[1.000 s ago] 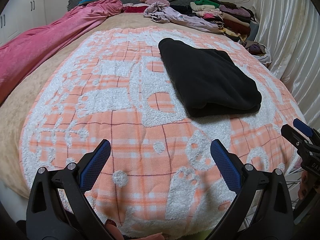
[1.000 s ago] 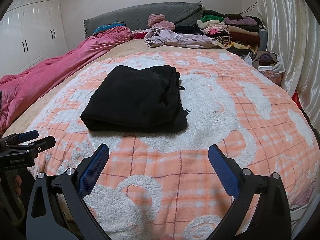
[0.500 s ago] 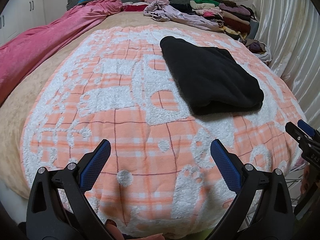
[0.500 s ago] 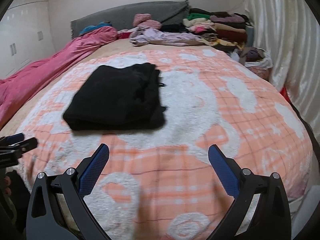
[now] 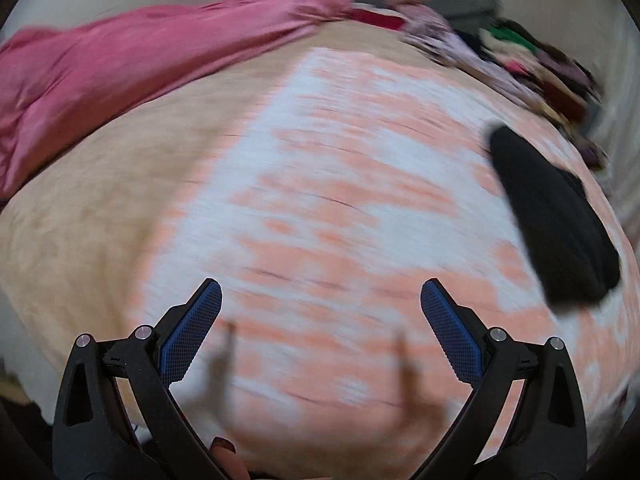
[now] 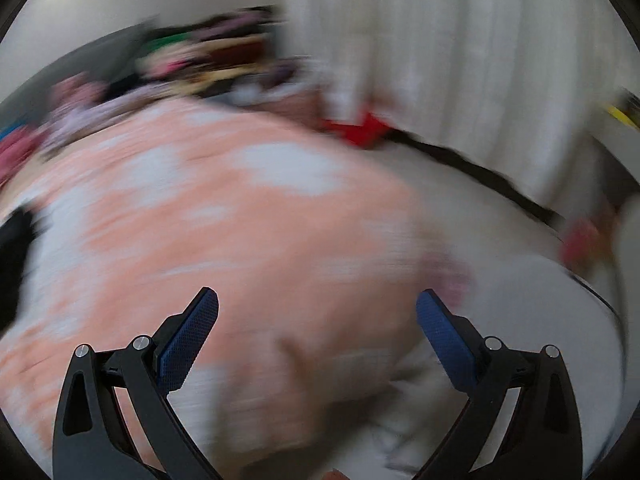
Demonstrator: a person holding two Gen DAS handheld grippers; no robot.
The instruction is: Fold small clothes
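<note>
A folded black garment (image 5: 552, 216) lies on the orange-and-white plaid blanket (image 5: 340, 208), far to the right in the blurred left wrist view. In the right wrist view only a dark sliver of the black garment (image 6: 14, 236) shows at the left edge. My left gripper (image 5: 320, 308) hangs open over the blanket's near part, nothing between its blue pads. My right gripper (image 6: 317, 316) is open too, empty, above the blanket's right corner (image 6: 248, 232). Both views are smeared by motion.
A pink quilt (image 5: 120, 60) lies along the bed's far left over a beige sheet (image 5: 100, 200). Piled clothes (image 5: 520, 56) line the headboard side. White curtains (image 6: 440, 40), pale floor (image 6: 500, 280) and a red object (image 6: 356, 128) lie right of the bed.
Both grippers have swung outward: the left view turned left, sending the black garment to its right edge; the right view turned right, off the bed toward curtain and floor. Both stay open.
</note>
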